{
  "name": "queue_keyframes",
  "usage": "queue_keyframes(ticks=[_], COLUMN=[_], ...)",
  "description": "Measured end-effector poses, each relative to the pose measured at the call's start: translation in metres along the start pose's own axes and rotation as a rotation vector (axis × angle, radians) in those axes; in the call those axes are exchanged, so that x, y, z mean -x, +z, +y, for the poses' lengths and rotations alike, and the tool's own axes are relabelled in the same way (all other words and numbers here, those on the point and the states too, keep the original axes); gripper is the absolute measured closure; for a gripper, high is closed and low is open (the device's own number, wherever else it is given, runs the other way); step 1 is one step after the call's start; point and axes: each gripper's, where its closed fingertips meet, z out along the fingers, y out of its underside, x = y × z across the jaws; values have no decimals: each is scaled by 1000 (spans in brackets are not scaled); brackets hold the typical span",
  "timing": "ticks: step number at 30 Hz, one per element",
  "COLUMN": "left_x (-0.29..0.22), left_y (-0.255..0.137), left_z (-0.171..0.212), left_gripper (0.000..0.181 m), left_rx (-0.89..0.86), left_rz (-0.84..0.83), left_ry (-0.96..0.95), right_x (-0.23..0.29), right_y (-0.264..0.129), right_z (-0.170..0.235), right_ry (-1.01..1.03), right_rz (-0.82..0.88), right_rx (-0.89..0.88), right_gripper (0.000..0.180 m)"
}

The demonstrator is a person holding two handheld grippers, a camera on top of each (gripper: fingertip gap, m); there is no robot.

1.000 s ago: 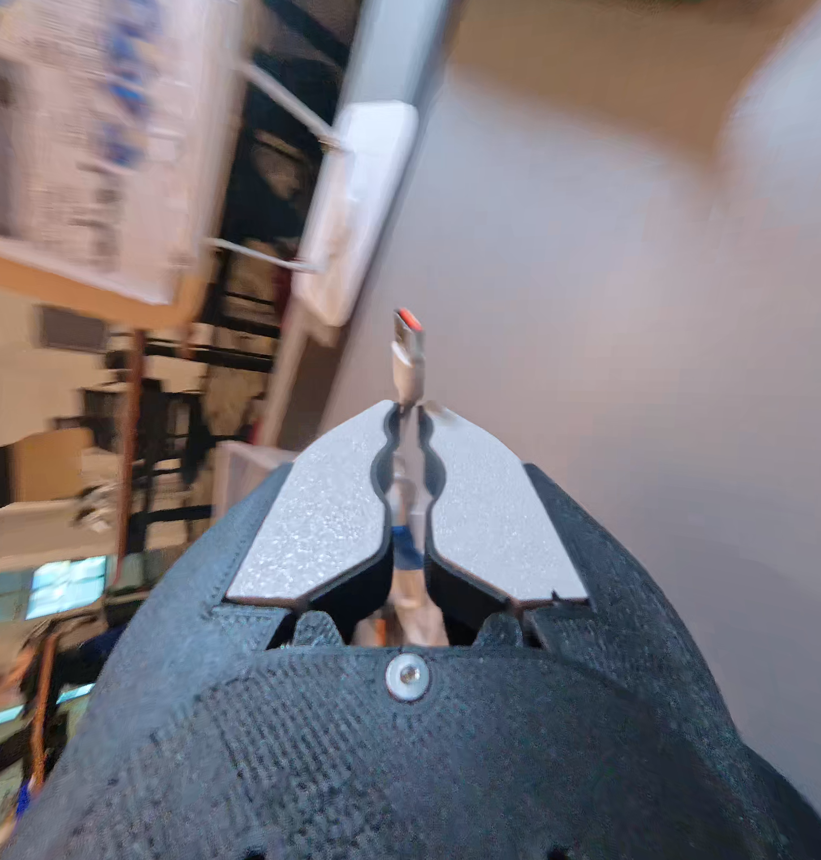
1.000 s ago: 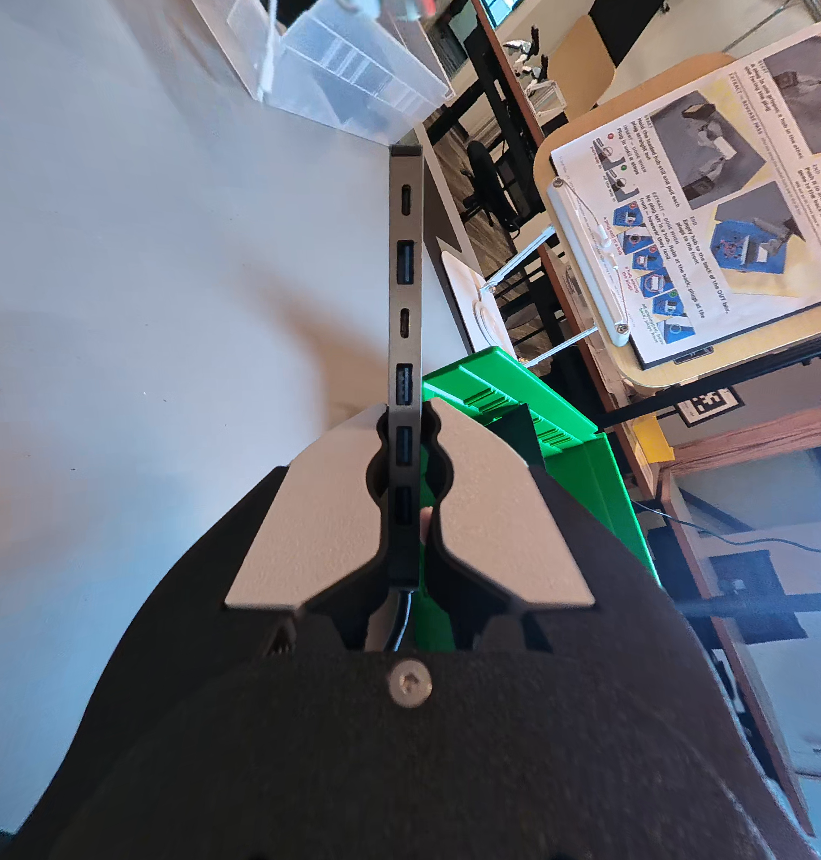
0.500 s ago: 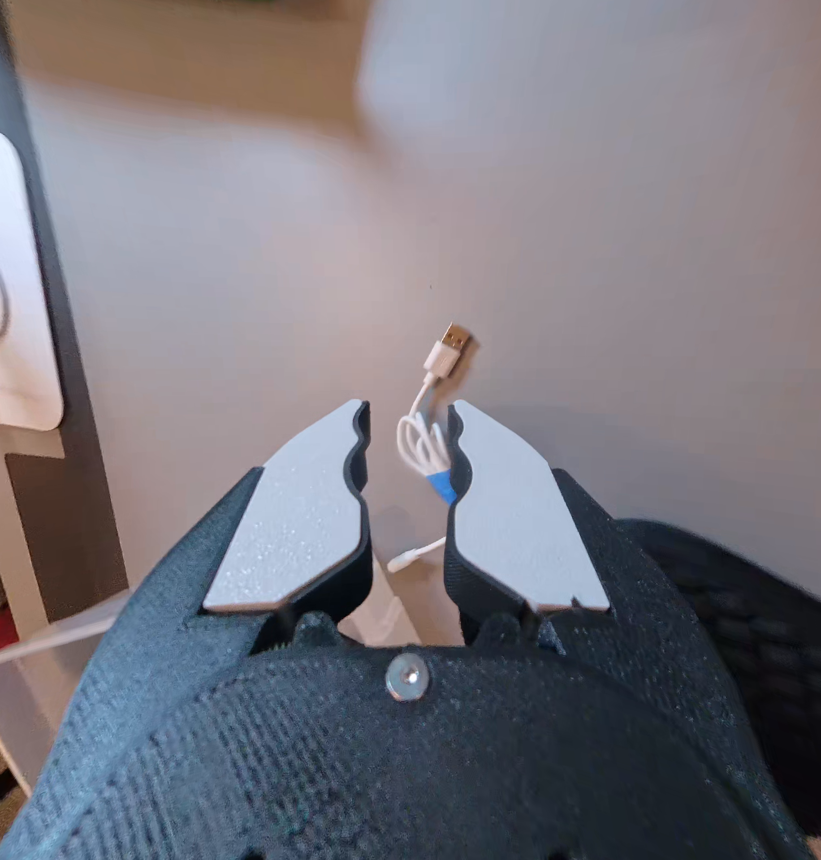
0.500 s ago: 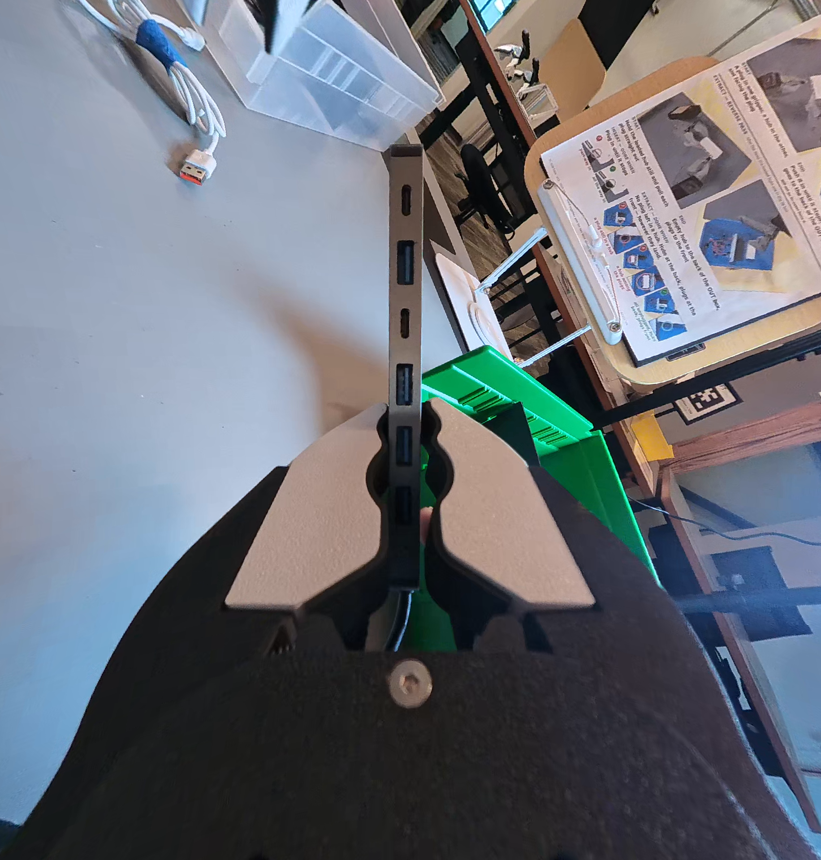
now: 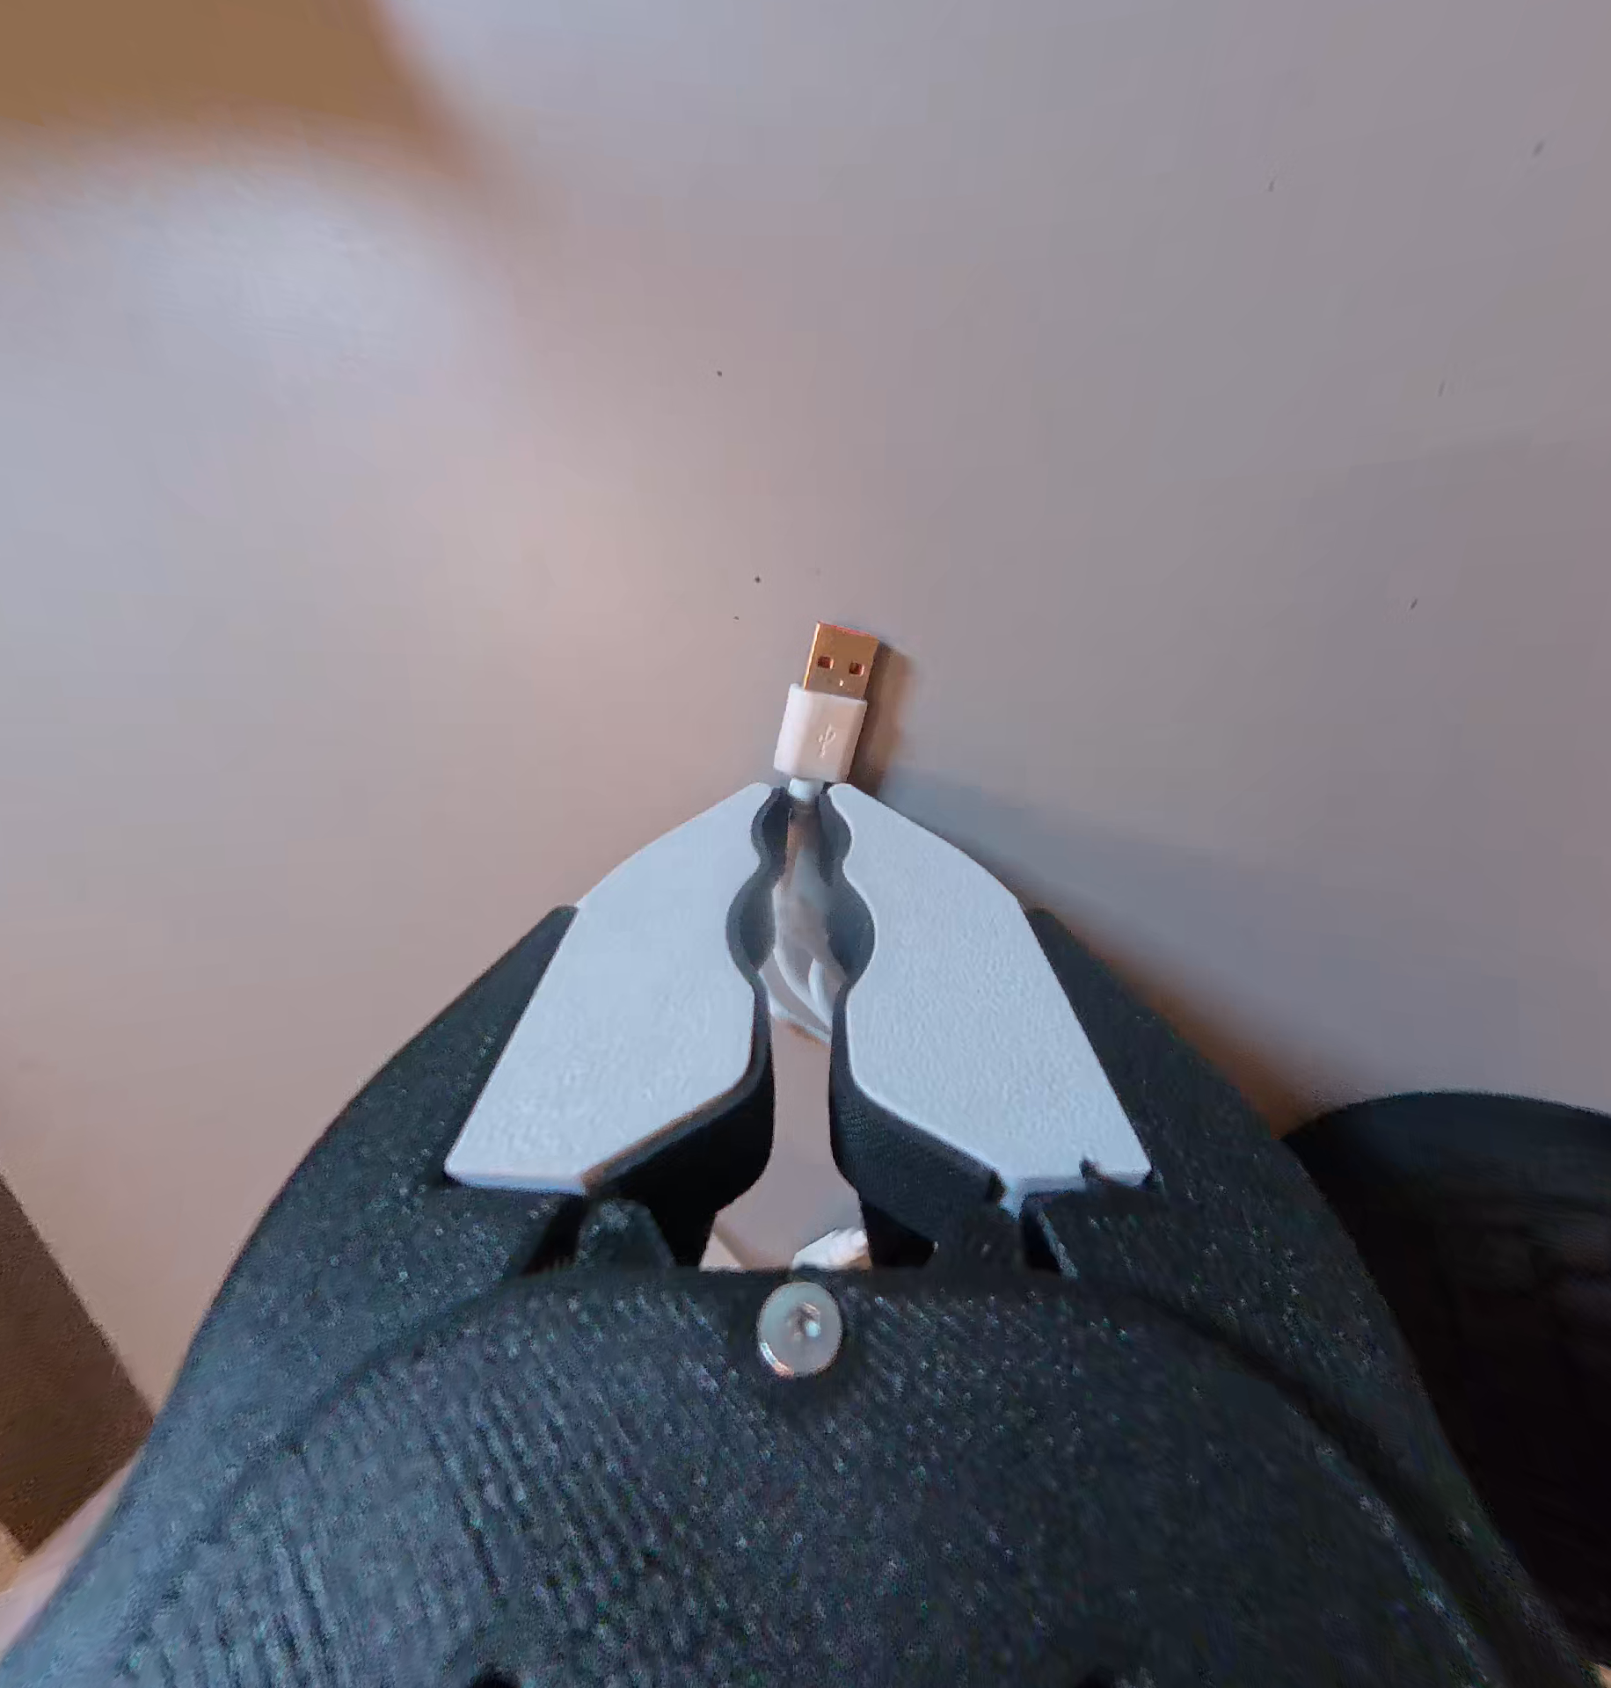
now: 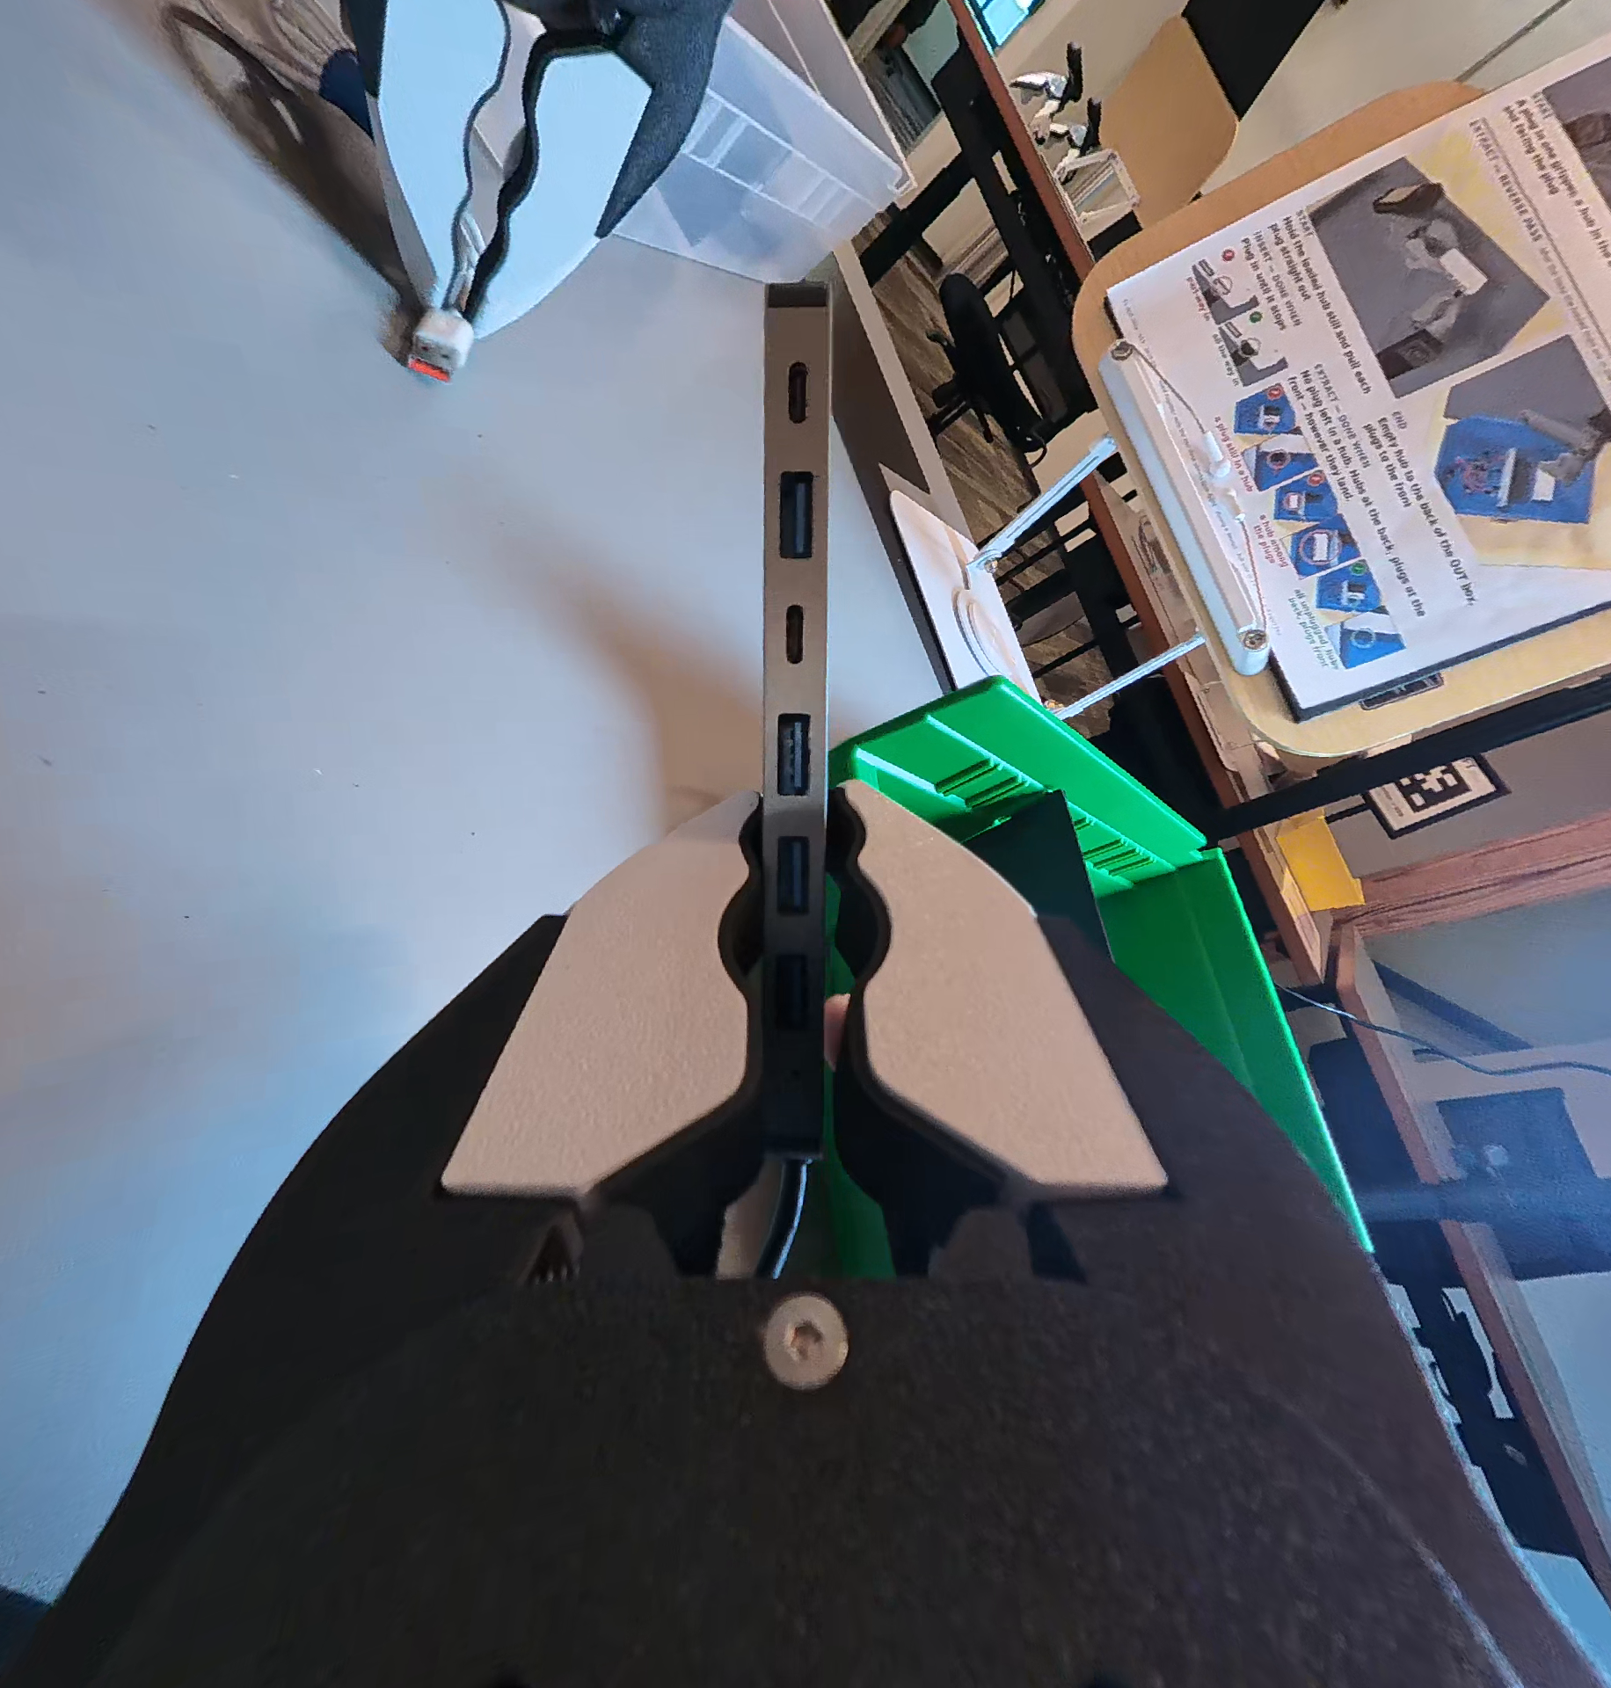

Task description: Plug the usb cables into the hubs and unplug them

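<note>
In the left wrist view my left gripper (image 5: 806, 802) is shut on a white USB cable (image 5: 800, 950), pinching the cord just behind its white plug (image 5: 825, 722). The plug's gold metal end points forward, low over the grey table (image 5: 327, 457). The right wrist view shows this gripper (image 6: 462, 315) at the top left, tip near the table, with the plug (image 6: 438, 349) sticking out. My right gripper (image 6: 794, 808) is shut on a slim dark grey hub (image 6: 797, 548). The hub stands on edge, its row of ports facing the camera, and its black lead runs back between the fingers.
A green bin (image 6: 1149, 877) sits to the right of the hub at the table edge. A clear plastic box (image 6: 765, 183) stands at the far side. An instruction sheet on a wooden board (image 6: 1423, 411) and a white pad (image 6: 957, 585) lie beyond the edge. About 25 cm separates my left fingertips from my right.
My left gripper held the cable in the air, opened with the cable lying on the table, and has shut again on the cord behind the plug. The right gripper still holds the hub.
</note>
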Motion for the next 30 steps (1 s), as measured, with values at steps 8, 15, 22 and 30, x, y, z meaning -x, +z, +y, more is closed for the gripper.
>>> queue_keyframes(ticks=[8, 15, 22, 30], left_x=[-22, -28, -30, -36], left_y=[-22, -34, -24, -26], left_z=[-59, -96, -109, -100], left_gripper=[174, 174, 174, 174], left_rx=[-422, -608, -562, -361], left_rz=[200, 393, 453, 447], left_ry=[-449, -619, -619, -535], right_x=[11, 16, 19, 27], right_y=[8, 20, 28, 29], right_z=[-3, 3, 3, -5], right_ry=[-130, -481, -621, -694], right_rz=[14, 131, 161, 157], right_rx=[26, 76, 70, 43], right_gripper=[168, 168, 169, 169])
